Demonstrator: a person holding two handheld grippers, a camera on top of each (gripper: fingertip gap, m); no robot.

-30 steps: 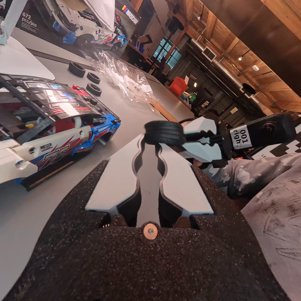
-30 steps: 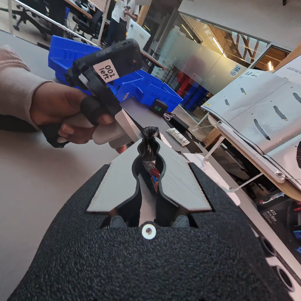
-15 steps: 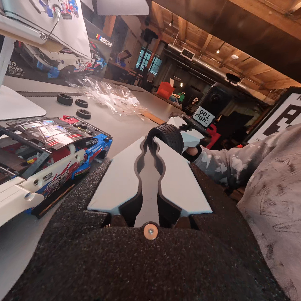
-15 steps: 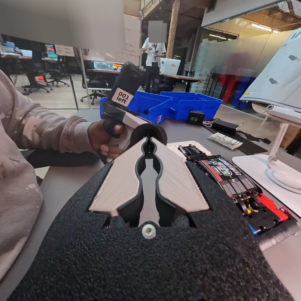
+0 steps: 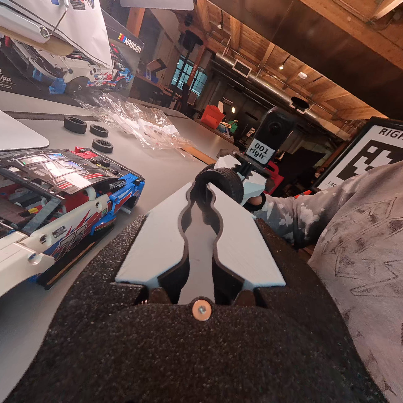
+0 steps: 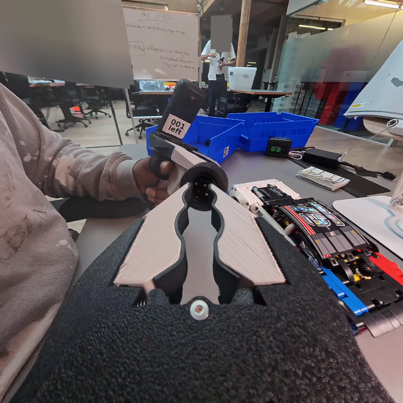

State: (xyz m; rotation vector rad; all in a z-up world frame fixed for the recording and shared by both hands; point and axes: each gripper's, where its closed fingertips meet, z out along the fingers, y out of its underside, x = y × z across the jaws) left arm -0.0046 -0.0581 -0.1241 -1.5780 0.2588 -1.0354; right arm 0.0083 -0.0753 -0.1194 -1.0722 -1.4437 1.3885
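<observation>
A black rubber tyre (image 5: 226, 182) is held in the air between both grippers, above the grey table (image 5: 170, 165). My left gripper (image 5: 200, 187) is shut on the tyre's near edge. My right gripper (image 6: 199, 187) is shut on the same tyre (image 6: 212, 172) from the opposite side, its tips at the dark hub opening. The right gripper's white fingers (image 5: 253, 185) show behind the tyre in the left wrist view. The left gripper's finger (image 6: 185, 158) lies on the tyre's top in the right wrist view. A white, blue and red brick-built race car (image 5: 65, 196) sits on the table beside them (image 6: 327, 237).
Three loose tyres (image 5: 75, 124) lie past the car, next to crumpled clear bags (image 5: 141, 126) and the printed box (image 5: 65, 65). A white stand base (image 6: 370, 218) holds an open booklet. Blue bins (image 6: 218, 135), a small black device (image 6: 279, 147) and a person (image 6: 218, 65) are farther back.
Both grippers have swung round together with the tyre between them. The tyre now faces the right camera instead of edge-on, and the car has come into the right wrist view.
</observation>
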